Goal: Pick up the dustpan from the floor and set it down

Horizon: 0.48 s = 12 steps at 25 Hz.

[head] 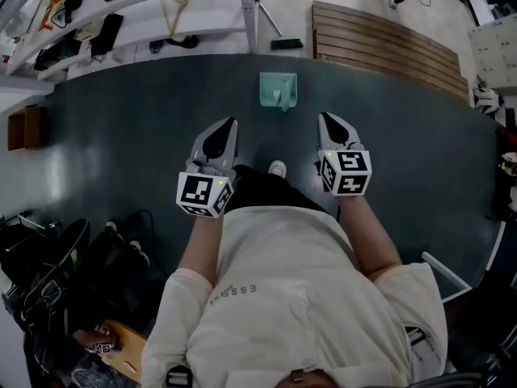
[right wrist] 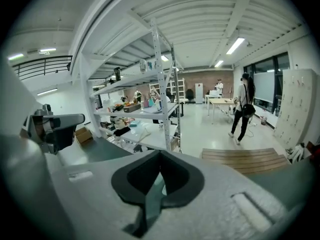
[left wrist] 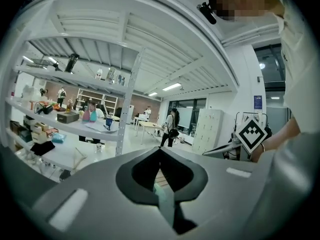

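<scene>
The dustpan (head: 278,90), pale green, lies flat on the dark floor mat (head: 129,136) in the upper middle of the head view. It sits ahead of both grippers and touches neither.

The left gripper (head: 230,123) is held left of centre and the right gripper (head: 325,117) right of centre, both above the mat with their tips pointing toward the top of the frame. The dustpan lies between their two lines and further up. Each carries its marker cube at the near end, by the person's wrist.

In the left gripper view the two jaws are pressed together, tips meeting at a point in the lower middle, with nothing pinched. The right gripper view shows the same: jaws closed tip to tip and empty. A pale green sliver shows through the slit below each pair of tips, probably the dustpan on the floor beyond, though the gap is too narrow to be sure.

One white shoe (head: 277,169) shows at the centre of the head view, between the grippers. A slatted wooden platform (head: 388,43) lies at upper right, beside the mat. A white shelving rack (head: 161,14) loaded with small items fills the upper left.
</scene>
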### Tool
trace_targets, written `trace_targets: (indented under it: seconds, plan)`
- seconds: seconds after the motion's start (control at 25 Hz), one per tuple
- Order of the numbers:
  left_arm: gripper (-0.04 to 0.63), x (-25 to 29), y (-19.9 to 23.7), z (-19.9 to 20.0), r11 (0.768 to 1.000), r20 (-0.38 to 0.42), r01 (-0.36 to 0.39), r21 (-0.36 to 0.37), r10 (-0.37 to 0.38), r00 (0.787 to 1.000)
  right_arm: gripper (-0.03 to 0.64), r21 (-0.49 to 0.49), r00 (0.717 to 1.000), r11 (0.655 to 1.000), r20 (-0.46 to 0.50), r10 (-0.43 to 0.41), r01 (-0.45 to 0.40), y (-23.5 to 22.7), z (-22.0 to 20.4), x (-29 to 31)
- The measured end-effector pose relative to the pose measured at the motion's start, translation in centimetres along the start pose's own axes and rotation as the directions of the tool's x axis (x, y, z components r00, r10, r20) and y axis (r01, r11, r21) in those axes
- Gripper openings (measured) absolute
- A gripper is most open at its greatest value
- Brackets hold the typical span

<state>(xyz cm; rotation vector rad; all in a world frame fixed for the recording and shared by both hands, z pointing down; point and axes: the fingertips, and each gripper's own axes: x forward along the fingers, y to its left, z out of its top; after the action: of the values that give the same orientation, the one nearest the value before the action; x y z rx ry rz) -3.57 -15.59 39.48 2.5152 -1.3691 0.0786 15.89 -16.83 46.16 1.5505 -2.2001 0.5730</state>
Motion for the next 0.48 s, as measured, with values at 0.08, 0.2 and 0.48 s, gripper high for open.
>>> trace_targets:
  seconds: [0.08, 0.2, 0.48]
  plan:
    - [0.015, 1.5, 0.7, -0.6, 1.000, -0.008, 0.009, -0.010, -0.009, 1.000, -0.009, 0.022, 0.999, 1.000, -0.034, -0.010, 0.011, -0.5, -0.7, 1.8]
    - [0.015, 4.0, 2.1, -1.7, 1.000, -0.030, 0.022, -0.005, -0.022, 0.999, -0.009, 0.051, 0.996, 0.998, -0.083, -0.023, 0.028, -0.8, -1.2, 4.5]
    - [0.017, 10.2, 6.4, -3.6, 0.994, -0.051, 0.103, -0.028, -0.104, 0.993, -0.008, 0.055, 0.968, 0.993, -0.236, -0.086, 0.101, -1.4, -3.0, 12.7]
